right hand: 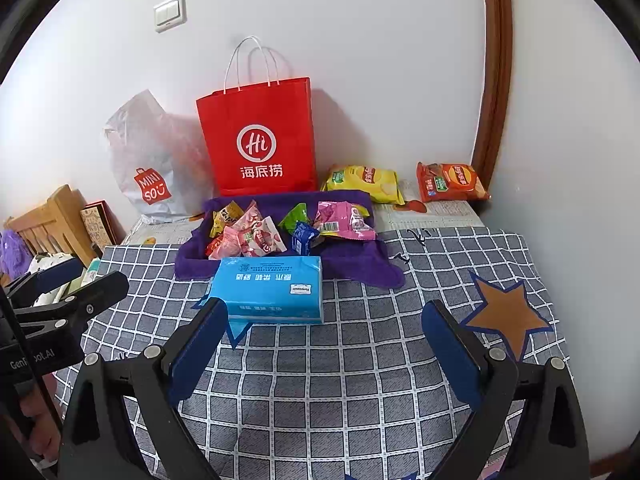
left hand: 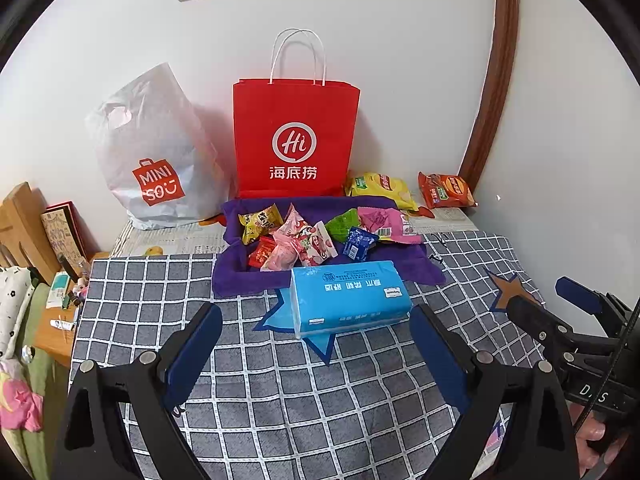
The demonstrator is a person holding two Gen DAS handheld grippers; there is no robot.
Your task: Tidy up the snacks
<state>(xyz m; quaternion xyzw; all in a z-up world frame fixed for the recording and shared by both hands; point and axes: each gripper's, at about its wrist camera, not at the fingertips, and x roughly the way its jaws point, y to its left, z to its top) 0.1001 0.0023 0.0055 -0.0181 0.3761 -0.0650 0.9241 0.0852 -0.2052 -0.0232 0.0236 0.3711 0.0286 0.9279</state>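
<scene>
Both the left gripper [left hand: 316, 328] and right gripper [right hand: 322, 326] gape wide, empty. Ahead lies a glossy blue tissue pack [left hand: 350, 298] — beyond it, crinkly snack packets [left hand: 304, 238] heaped on a fuzzy purple towel [left hand: 236, 276], their print unreadable.

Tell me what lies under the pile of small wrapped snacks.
A rumpled purple towel lies under the small wrapped snacks, spread over the grey checked cloth. The blue tissue pack covers its front edge; what is beneath the towel's middle is hidden.

— How do your tongs stand?
— My left black gripper with blue-padded fingers [left hand: 316, 344] gapes wide, nothing between its jaws, tilted downward.
— And the other?
— My right black, blue-padded gripper [right hand: 324, 340] likewise, spread and empty, beside it.
</scene>
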